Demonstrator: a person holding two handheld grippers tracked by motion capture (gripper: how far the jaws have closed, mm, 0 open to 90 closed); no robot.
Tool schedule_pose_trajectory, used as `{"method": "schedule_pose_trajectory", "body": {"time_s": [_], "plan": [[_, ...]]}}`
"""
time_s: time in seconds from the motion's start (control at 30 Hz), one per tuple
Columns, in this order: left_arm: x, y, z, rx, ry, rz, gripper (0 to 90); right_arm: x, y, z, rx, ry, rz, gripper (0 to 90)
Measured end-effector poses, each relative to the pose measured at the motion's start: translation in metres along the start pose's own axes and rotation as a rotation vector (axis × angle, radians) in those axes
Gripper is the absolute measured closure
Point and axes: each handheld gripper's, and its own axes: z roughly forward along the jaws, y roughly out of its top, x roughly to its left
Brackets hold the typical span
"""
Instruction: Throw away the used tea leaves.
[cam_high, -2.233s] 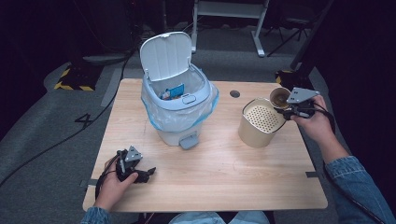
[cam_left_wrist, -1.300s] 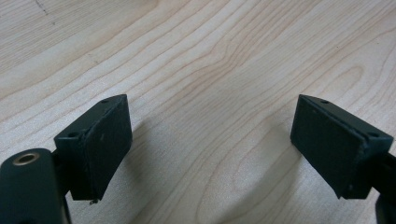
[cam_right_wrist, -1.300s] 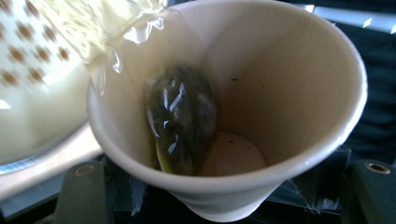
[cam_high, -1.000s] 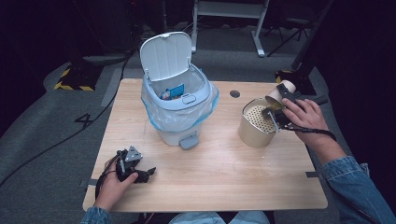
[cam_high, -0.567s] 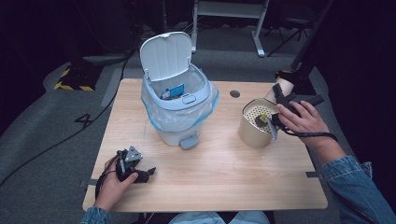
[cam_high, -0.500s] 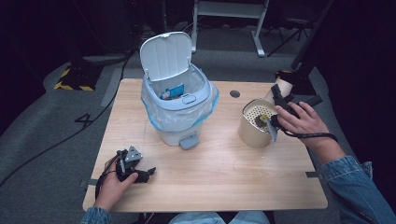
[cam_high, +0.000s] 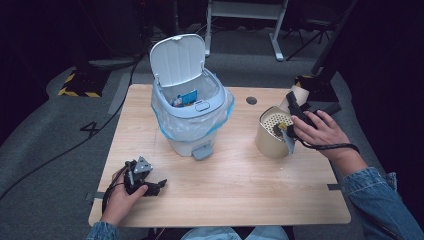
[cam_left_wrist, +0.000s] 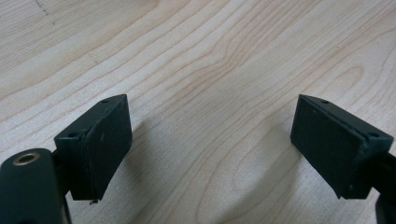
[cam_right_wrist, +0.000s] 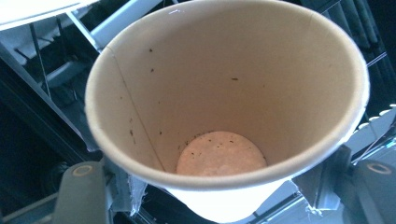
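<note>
My right gripper (cam_high: 292, 109) is shut on a brown paper cup (cam_high: 296, 96), which is tipped with its mouth toward a gold can with a perforated top (cam_high: 270, 140) at the table's right. In the right gripper view I look straight into the paper cup (cam_right_wrist: 219, 93). Its inside carries dark specks and its bottom is bare, and the right gripper (cam_right_wrist: 229, 189) has a jaw on either side of it. Some dark and yellow bits (cam_high: 281, 127) lie on the perforated top. My left gripper (cam_high: 152, 186) rests open on the table's front left corner, with bare wood between its pads (cam_left_wrist: 100, 140).
A white and blue pedal bin (cam_high: 192, 117) with a blue liner stands mid-table, lid up, with a blue packet (cam_high: 186, 97) inside. The wooden table (cam_high: 230, 185) has a cable hole (cam_high: 251, 100) behind the can. Dark floor and a desk frame lie beyond.
My right hand has swung the paper cup from upright beside the gold can to tipped over its perforated top. The left gripper has not moved.
</note>
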Motion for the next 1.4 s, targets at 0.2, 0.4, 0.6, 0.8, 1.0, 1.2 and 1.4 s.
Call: {"method": "schedule_pose_trajectory", "body": {"time_s": [0.2, 0.4, 0.6, 0.8, 1.0, 1.2, 1.4], "plan": [[0.0, 0.0, 0.0, -0.001, 0.0, -0.001, 12.9, -0.002, -0.01, 0.004, -0.063, 0.052, 0.209, 30.0], [0.0, 0.0, 0.0, -0.001, 0.0, -0.001, 12.9, 0.002, -0.028, 0.011, -0.126, 0.145, 0.495, 29.9], [0.0, 0.0, 0.0, -0.001, -0.001, -0.005, 12.9, 0.008, -0.044, 0.017, -0.212, 0.268, 0.852, 29.9], [0.0, 0.0, 0.0, 0.0, 0.0, 0.0, 12.9, 0.017, -0.059, 0.022, -0.317, 0.4, 1.252, 29.8], [0.0, 0.0, 0.0, 0.0, -0.001, 0.0, 13.0, 0.028, -0.07, 0.028, -0.452, 0.589, 1.682, 29.5], [0.0, 0.0, 0.0, -0.001, -0.003, -0.004, 12.9, 0.038, -0.077, 0.029, -0.578, 0.783, 2.057, 29.4], [0.0, 0.0, 0.0, -0.001, -0.005, -0.006, 12.9, 0.04, -0.08, 0.03, -0.669, 0.872, 2.115, 29.4]]}}
